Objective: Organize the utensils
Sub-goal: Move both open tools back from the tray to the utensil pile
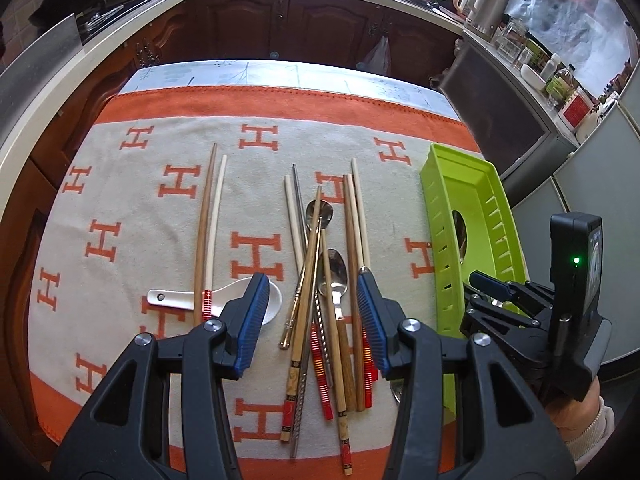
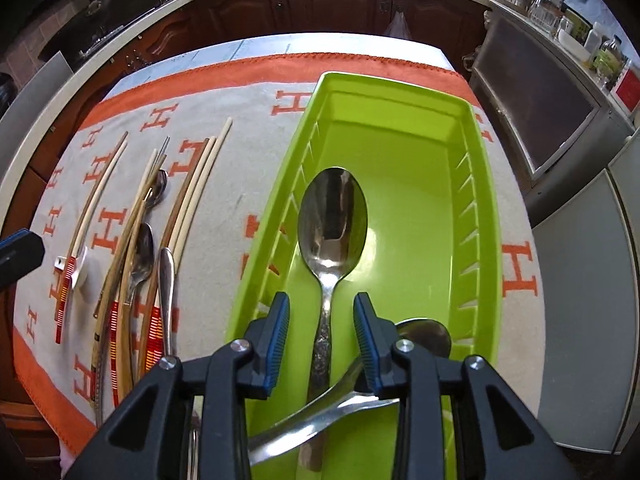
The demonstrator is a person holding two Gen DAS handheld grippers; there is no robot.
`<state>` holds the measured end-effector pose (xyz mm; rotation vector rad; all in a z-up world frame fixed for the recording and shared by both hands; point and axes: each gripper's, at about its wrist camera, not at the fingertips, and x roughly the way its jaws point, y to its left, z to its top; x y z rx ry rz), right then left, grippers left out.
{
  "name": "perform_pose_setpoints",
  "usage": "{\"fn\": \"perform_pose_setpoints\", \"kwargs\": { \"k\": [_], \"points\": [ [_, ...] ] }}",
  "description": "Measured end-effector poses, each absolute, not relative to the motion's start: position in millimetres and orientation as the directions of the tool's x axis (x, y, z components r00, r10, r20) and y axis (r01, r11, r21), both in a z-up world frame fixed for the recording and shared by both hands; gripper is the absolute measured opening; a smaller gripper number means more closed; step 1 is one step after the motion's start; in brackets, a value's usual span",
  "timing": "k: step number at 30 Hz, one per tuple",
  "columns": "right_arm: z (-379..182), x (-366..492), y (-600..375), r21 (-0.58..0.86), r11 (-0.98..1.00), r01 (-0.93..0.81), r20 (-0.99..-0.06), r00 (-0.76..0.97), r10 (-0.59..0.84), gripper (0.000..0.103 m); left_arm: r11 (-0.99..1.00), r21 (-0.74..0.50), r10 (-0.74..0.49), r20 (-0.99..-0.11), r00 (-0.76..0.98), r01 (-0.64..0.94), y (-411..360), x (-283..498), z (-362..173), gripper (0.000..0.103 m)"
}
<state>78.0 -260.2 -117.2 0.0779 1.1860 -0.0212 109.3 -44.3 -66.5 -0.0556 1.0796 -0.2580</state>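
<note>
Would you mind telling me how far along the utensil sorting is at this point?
Done: two metal spoons, a large one and a second crossing its handle, lie in the lime-green plastic tray. In hand: nothing; the right gripper is open over that tray, the left gripper open above the pile. Left: chopsticks, two steel spoons and a white ceramic spoon on the towel.

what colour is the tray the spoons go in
Bright lime green tray; it shows best in the right wrist view.

R tool open, jaws either side of big spoon lying lengthwise in green tray. 2nd spoon crosses it near the handle. Chopsticks & small spoons lie left on the H-pattern cloth.
</note>
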Motion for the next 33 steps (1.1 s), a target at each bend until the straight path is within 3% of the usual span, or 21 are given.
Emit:
{"fn": "perform_pose_setpoints", "kwargs": {
  "k": [16, 33],
  "points": [
    [-110, 75, -248, 0.056, 0.997, 0.050, -0.928, 0.371, 0.034, 0.033, 0.973, -0.179, -0.228, -0.867, 0.444, 0.148, -26, 106, -64, 0.042],
    [-46, 59, -221, 0.142, 0.990, 0.024, -0.881, 0.459, 0.115, 0.033, 0.979, -0.139, -0.197, -0.839, 0.507, 0.151, 1, 84, -36, 0.042]
  ]
}}
